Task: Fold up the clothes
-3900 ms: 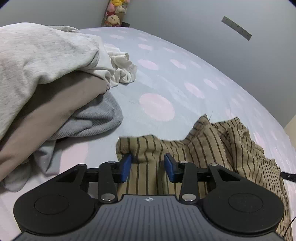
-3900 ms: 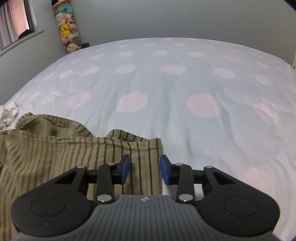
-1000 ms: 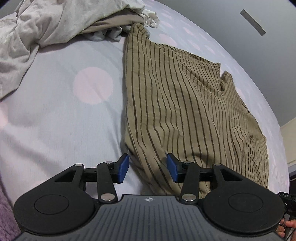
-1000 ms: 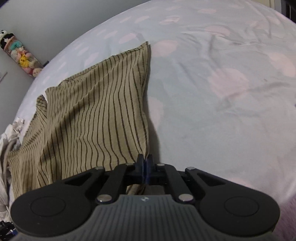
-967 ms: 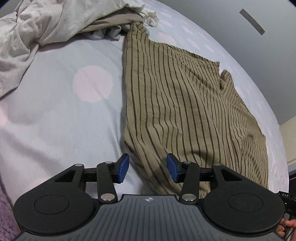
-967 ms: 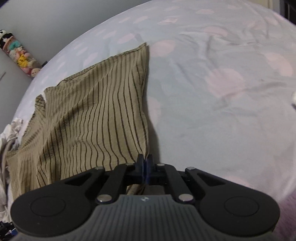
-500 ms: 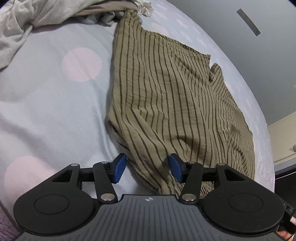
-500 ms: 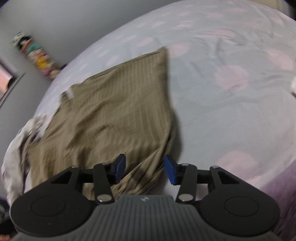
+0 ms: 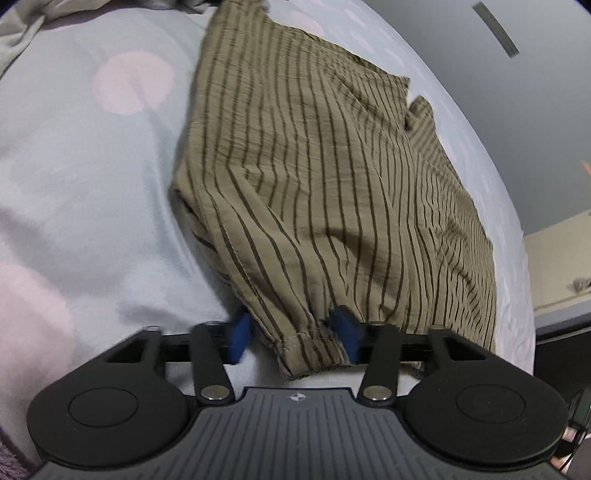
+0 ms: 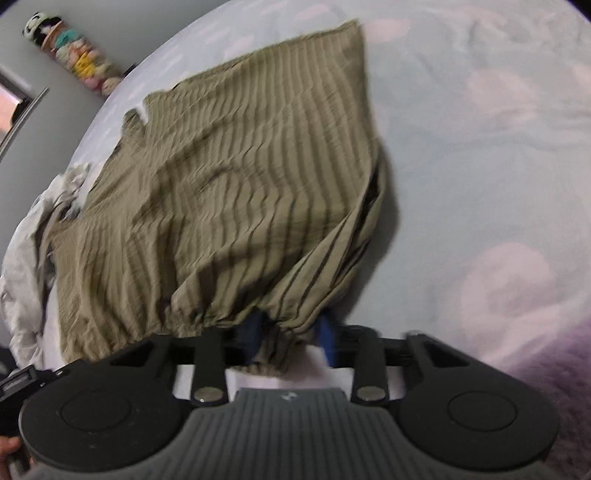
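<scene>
One striped garment, two claws, one bed.

One olive-tan cloth garment with dark stripes (image 9: 332, 177) lies on one pale blue bed with pink dots (image 9: 92, 177); one left claw (image 9: 295, 334), one right claw (image 10: 290, 332); one heap of pale clothes (image 10: 26, 258).

We saw a bed (image 9: 74, 177) under a pale blue sheet dotted with large pink circles; plain grey walls (image 9: 535, 110) rose behind it; a short grey strip (image 9: 495, 28) was fixed to one wall; a column of stuffed toys (image 10: 74, 55) stood in the far corner; a window edge (image 10: 11, 99) glowed pinkish at the left; a purple fuzzy cover (image 10: 554, 354) lay at the bed's near edge.
</scene>
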